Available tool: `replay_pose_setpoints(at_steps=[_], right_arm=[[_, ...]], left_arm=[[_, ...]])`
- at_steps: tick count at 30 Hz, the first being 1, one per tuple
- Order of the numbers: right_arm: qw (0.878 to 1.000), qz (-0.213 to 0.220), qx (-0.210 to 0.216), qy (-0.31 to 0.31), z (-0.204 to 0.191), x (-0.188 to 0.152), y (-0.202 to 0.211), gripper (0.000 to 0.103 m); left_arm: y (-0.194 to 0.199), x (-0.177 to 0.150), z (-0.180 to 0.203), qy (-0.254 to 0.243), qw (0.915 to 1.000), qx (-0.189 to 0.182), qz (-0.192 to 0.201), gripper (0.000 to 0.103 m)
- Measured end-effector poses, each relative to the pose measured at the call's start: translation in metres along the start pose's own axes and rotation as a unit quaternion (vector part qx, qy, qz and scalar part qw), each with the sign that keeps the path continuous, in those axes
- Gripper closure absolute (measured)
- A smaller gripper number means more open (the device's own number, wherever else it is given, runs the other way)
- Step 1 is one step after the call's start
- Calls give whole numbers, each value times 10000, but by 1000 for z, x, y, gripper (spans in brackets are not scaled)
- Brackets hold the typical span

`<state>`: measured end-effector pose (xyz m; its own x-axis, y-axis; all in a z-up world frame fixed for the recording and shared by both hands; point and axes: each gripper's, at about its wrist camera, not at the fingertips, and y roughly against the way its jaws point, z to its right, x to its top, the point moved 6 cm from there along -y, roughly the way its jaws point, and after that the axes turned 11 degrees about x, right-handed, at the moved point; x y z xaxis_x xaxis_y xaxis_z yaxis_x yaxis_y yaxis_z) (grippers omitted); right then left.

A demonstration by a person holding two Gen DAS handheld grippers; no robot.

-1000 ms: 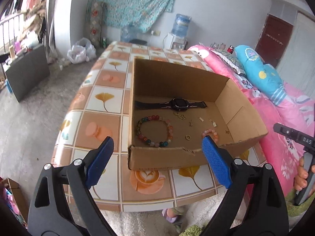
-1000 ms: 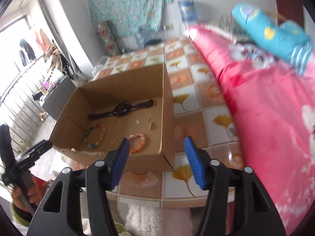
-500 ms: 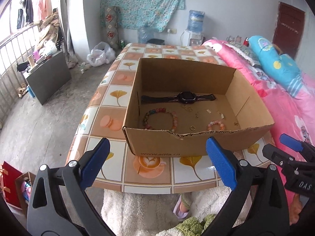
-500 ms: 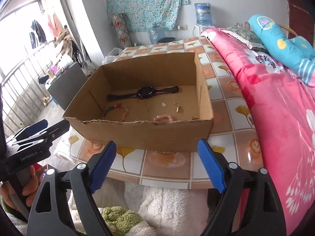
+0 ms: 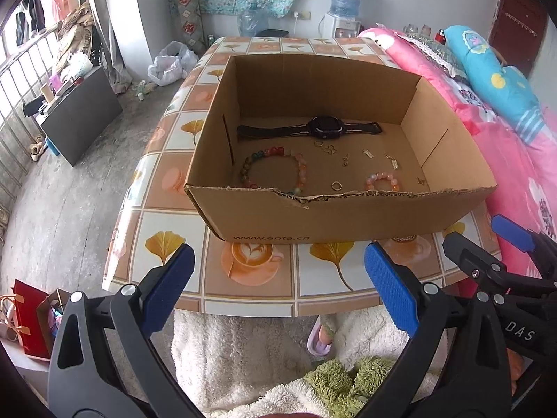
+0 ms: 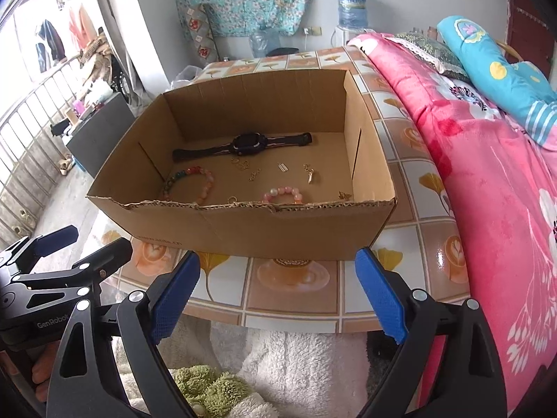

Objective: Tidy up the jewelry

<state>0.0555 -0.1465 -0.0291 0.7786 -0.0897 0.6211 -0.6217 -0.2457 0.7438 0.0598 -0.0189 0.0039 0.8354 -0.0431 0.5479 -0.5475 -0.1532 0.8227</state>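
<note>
Currently the open brown corrugated cardboard box sits on the glossy tiled table, holding a black strap watch, a multicoloured bead bracelet, a pink bead bracelet and small gold trinkets. Left gripper and right gripper hover spread wide, empty, short of the box. Stage ambiguous: sorted layout or pending; tiny pieces would demand fingertip-precise pinches.

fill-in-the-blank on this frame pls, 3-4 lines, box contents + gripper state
1. The black watch lies inside the ____ box.
2. The pink bead bracelet is ____ than the multicolour bead bracelet.
3. Both the left gripper and the right gripper are ____ and hold nothing.
4. The box sits on a ____ with a tile-pattern cover.

Missing words: cardboard; smaller; open; table
</note>
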Motion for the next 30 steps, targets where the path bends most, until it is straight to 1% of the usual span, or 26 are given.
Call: replay_pose_setpoints(at_steps=[4,30], right_arm=[[10000,-5,-12,-22,1,1,0,15],[9999,-54,-47,-102,3,3,0,15]], left_arm=[[-3,1,3,-19,10000,13,-58,9],[-5,4,4,-2,10000,26,-94,9]])
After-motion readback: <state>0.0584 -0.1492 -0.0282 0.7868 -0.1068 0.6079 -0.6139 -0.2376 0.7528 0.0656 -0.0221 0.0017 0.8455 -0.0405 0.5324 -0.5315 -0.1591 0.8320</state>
